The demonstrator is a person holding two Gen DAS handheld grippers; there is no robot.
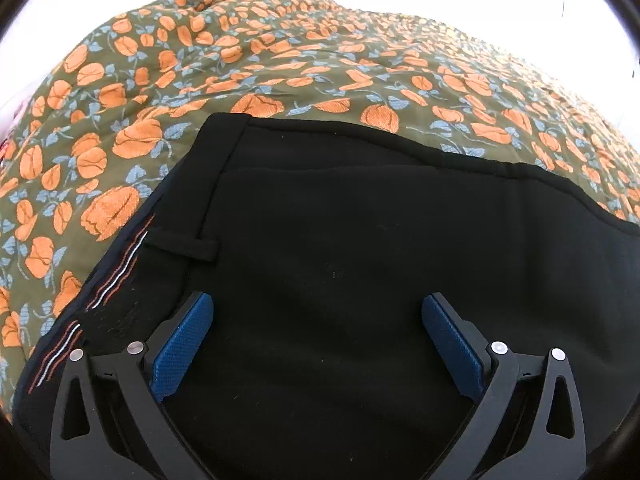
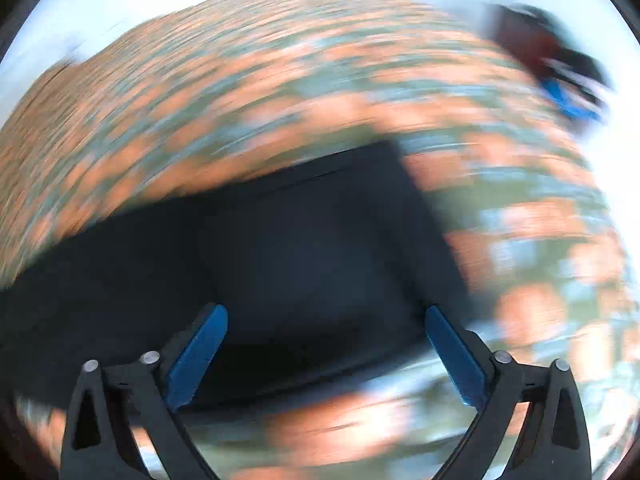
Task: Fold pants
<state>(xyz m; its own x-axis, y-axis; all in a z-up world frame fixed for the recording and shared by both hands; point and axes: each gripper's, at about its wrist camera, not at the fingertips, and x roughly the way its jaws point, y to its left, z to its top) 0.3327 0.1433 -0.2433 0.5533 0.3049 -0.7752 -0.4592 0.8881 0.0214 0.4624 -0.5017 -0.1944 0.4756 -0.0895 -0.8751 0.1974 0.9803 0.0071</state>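
Observation:
Black pants point(image 1: 340, 248) lie folded on a floral bedspread point(image 1: 280, 64). Their waistband with a belt loop point(image 1: 182, 246) and striped inner lining lies at the left in the left wrist view. My left gripper point(image 1: 318, 312) is open and empty just above the black cloth. In the blurred right wrist view the pants point(image 2: 300, 240) show as a dark folded rectangle. My right gripper point(image 2: 326, 320) is open and empty above their near edge.
The bedspread point(image 2: 240, 92), olive with orange flowers and blue leaves, surrounds the pants on all sides. A dark and blue blurred object point(image 2: 560, 68) lies at the bed's far right edge. White brightness lies beyond the bed.

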